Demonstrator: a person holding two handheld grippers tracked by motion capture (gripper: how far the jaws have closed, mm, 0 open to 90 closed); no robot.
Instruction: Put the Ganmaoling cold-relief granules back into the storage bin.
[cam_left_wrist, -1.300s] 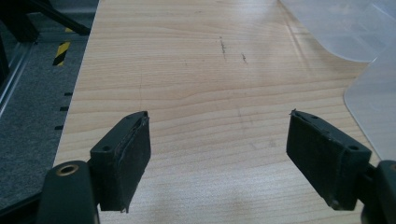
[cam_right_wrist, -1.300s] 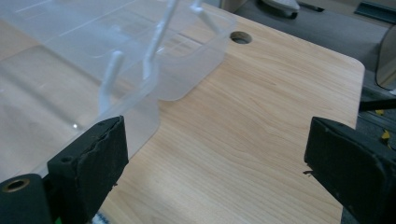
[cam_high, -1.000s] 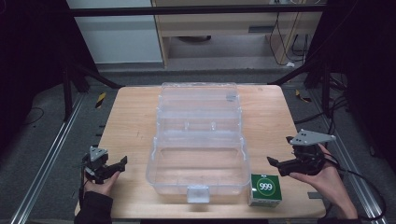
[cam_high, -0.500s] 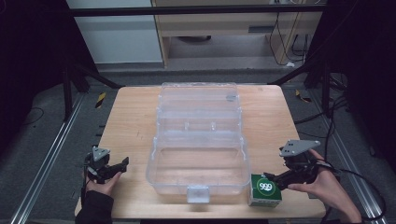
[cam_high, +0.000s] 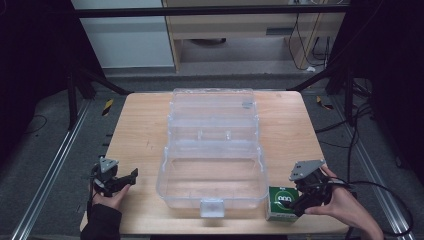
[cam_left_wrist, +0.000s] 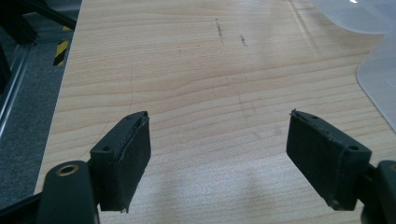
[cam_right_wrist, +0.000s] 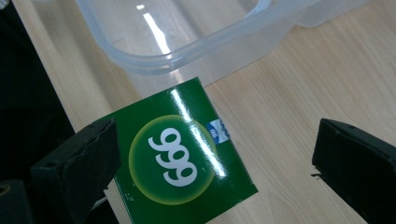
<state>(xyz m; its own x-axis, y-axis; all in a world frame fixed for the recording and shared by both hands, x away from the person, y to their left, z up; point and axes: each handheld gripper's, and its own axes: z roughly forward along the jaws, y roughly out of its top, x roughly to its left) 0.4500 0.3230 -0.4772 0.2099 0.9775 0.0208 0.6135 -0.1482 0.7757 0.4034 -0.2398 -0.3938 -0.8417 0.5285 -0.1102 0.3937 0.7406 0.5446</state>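
A small green box (cam_high: 280, 202) (cam_right_wrist: 180, 161) marked "999" lies flat on the wooden table (cam_high: 140, 130) near its front right edge, just right of a clear plastic case (cam_high: 212, 155). My right gripper (cam_high: 298, 200) (cam_right_wrist: 219, 161) hovers right over the box, open, with one jaw at the box's edge and the other over bare wood. My left gripper (cam_high: 131, 176) (cam_left_wrist: 218, 163) rests open at the front left of the table, with nothing but wood between its jaws.
The clear case stands open in the middle of the table, its lid (cam_high: 212, 107) laid back toward the far side and a latch (cam_high: 211, 207) at the front. Its rim (cam_right_wrist: 196, 51) lies just beyond the green box. Dark floor and rails surround the table.
My right gripper has come down and leftward from beside the green box to right over it. The left gripper has barely shifted.
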